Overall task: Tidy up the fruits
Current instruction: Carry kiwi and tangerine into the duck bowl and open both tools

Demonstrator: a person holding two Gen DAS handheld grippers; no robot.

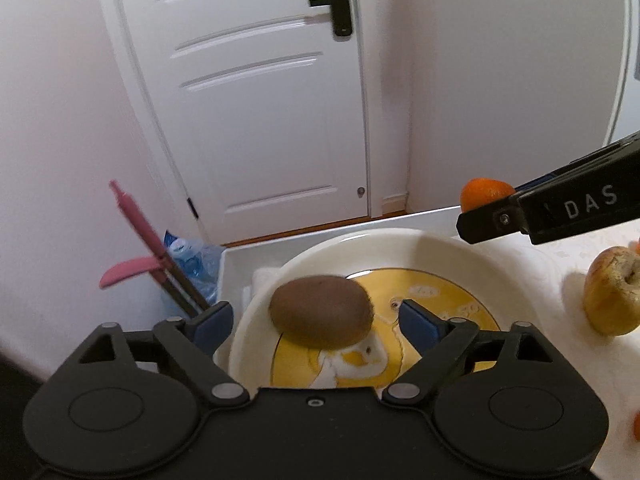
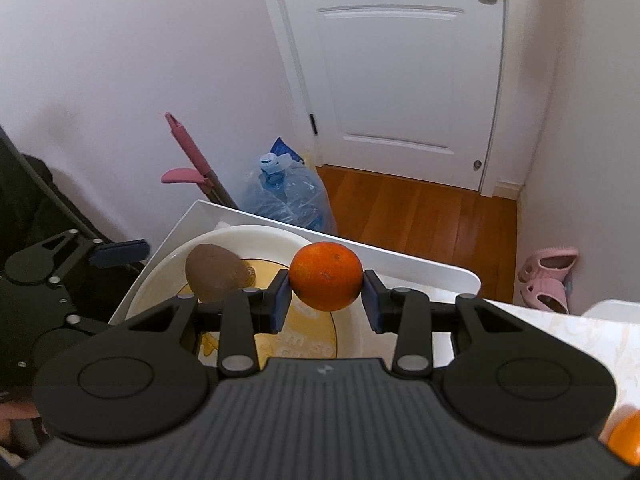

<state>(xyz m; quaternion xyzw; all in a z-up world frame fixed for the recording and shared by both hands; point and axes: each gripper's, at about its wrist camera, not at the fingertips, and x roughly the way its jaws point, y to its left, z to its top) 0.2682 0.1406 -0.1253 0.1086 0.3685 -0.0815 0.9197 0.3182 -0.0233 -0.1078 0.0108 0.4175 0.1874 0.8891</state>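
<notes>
- Left wrist view, lower centre: the left claw (image 1: 316, 322) is spread wide, its blue pads clear of the kiwi (image 1: 320, 317), which looks to hang just above the white bowl (image 1: 452, 246)
- Far right of that frame: an apple (image 1: 612, 292) sits on the table (image 1: 560, 300)
- Right wrist view, centre: the right claw (image 2: 326, 298) pinches the orange (image 2: 326, 275) between both pads, over the bowl's right rim
- Upper right: a white door (image 2: 400, 72)

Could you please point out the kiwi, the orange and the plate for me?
kiwi (image 1: 321, 312), left wrist view, middle of its brown skin.
orange (image 2: 325, 275), right wrist view, centre of its peel.
plate (image 1: 452, 249), left wrist view, bare white rim.
</notes>
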